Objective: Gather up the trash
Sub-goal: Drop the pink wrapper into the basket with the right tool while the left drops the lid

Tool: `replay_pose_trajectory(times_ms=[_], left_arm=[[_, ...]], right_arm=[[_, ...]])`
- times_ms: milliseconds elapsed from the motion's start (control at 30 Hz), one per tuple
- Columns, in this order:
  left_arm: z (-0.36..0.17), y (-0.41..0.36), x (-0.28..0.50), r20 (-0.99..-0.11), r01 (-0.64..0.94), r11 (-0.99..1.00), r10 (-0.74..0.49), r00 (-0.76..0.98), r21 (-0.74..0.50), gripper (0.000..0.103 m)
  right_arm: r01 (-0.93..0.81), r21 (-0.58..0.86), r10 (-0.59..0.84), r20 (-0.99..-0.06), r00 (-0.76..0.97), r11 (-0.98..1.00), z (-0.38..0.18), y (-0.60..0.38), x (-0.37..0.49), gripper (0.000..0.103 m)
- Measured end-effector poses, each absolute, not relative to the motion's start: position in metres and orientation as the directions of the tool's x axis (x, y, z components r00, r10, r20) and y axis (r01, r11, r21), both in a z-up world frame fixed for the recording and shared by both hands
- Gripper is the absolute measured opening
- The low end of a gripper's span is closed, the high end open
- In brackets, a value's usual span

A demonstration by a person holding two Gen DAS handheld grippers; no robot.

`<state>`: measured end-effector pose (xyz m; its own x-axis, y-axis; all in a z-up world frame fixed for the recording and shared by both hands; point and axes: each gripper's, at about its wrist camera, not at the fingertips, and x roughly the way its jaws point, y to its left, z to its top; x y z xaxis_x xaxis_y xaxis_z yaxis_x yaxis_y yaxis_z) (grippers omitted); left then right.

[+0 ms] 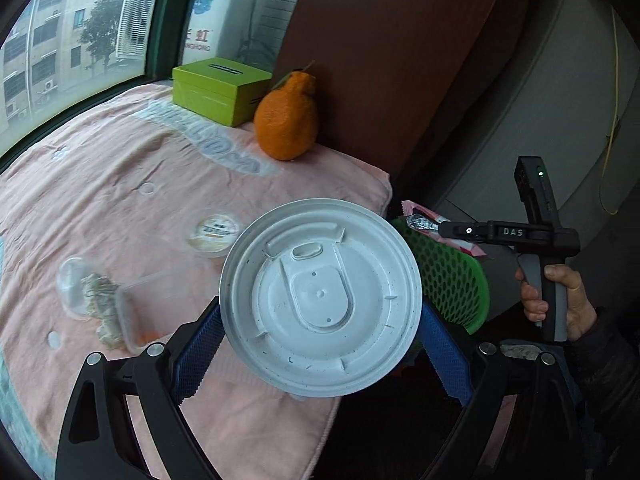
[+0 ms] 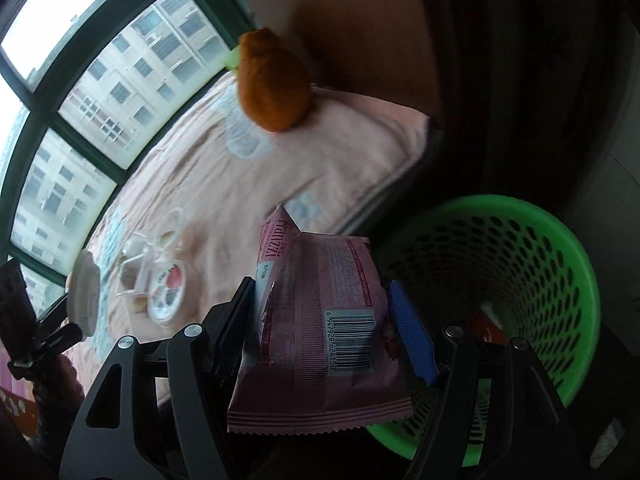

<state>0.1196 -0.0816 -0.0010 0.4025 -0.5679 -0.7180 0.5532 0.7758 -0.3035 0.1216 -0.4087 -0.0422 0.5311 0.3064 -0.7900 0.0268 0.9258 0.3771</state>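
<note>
My left gripper (image 1: 320, 312) is shut on a round white plastic cup lid (image 1: 320, 296), its blue pads pressing on the lid's two edges above the pink towel's corner. My right gripper (image 2: 322, 284) is shut on a pink snack wrapper (image 2: 320, 320) with a barcode, just left of the green mesh basket (image 2: 520, 280). In the left wrist view that wrapper (image 1: 460, 242) hangs over the basket (image 1: 452, 276) rim, and a hand (image 1: 560, 296) holds the right gripper. On the towel lie a clear cup with crumpled paper (image 1: 80, 288), a clear box (image 1: 136, 312) and a small lidded tub (image 1: 214, 232).
A pink towel (image 1: 120, 184) covers the table beside a window. An orange fruit (image 1: 286, 120) and a green tissue box (image 1: 218, 90) stand at its far edge. A brown wall panel (image 1: 380, 60) rises behind. The basket stands on the floor off the table's right edge.
</note>
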Motion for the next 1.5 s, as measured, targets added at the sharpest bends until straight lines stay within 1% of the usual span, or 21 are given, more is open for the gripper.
replay_pose_trajectory(times_ms=[167, 333, 367, 467, 633, 867, 1100, 1367, 1500], left_arm=[[-0.005, -0.125, 0.112, -0.728, 0.607, 0.738, -0.585, 0.357, -0.295, 0.089], [-0.011, -0.153, 0.111, -0.74, 0.632, 0.715, -0.591, 0.32, -0.299, 0.089], [-0.013, -0.159, 0.111, -0.743, 0.636, 0.711, -0.593, 0.311, -0.301, 0.089], [-0.018, -0.176, 0.112, -0.752, 0.65, 0.698, -0.592, 0.289, -0.299, 0.089], [-0.028, -0.207, 0.112, -0.77, 0.674, 0.678, -0.586, 0.253, -0.294, 0.089], [-0.053, -0.255, 0.118, -0.799, 0.706, 0.646, -0.569, 0.193, -0.29, 0.089], [-0.077, -0.297, 0.118, -0.827, 0.725, 0.625, -0.545, 0.138, -0.291, 0.089], [-0.09, -0.33, 0.111, -0.846, 0.75, 0.604, -0.52, 0.116, -0.268, 0.09], [-0.094, -0.336, 0.111, -0.844, 0.75, 0.6, -0.525, 0.109, -0.276, 0.092]], right_arm=[[0.127, 0.33, 0.222, -0.828, 0.515, 0.936, -0.072, -0.446, 0.105, 0.069], [0.184, 0.317, 0.186, -0.841, 0.509, 0.93, -0.091, -0.472, 0.094, 0.076], [0.189, 0.313, 0.179, -0.842, 0.509, 0.931, -0.093, -0.475, 0.093, 0.08], [0.2, 0.311, 0.169, -0.838, 0.519, 0.929, -0.094, -0.485, 0.088, 0.083], [0.213, 0.325, 0.162, -0.819, 0.55, 0.921, -0.087, -0.499, 0.075, 0.083], [0.202, 0.327, 0.135, -0.768, 0.626, 0.923, -0.058, -0.512, 0.046, 0.084], [0.212, 0.358, 0.125, -0.721, 0.681, 0.909, -0.038, -0.528, 0.011, 0.086], [0.234, 0.4, 0.131, -0.702, 0.7, 0.886, -0.041, -0.534, -0.008, 0.086], [0.25, 0.412, 0.126, -0.697, 0.706, 0.876, -0.042, -0.536, -0.016, 0.086]])
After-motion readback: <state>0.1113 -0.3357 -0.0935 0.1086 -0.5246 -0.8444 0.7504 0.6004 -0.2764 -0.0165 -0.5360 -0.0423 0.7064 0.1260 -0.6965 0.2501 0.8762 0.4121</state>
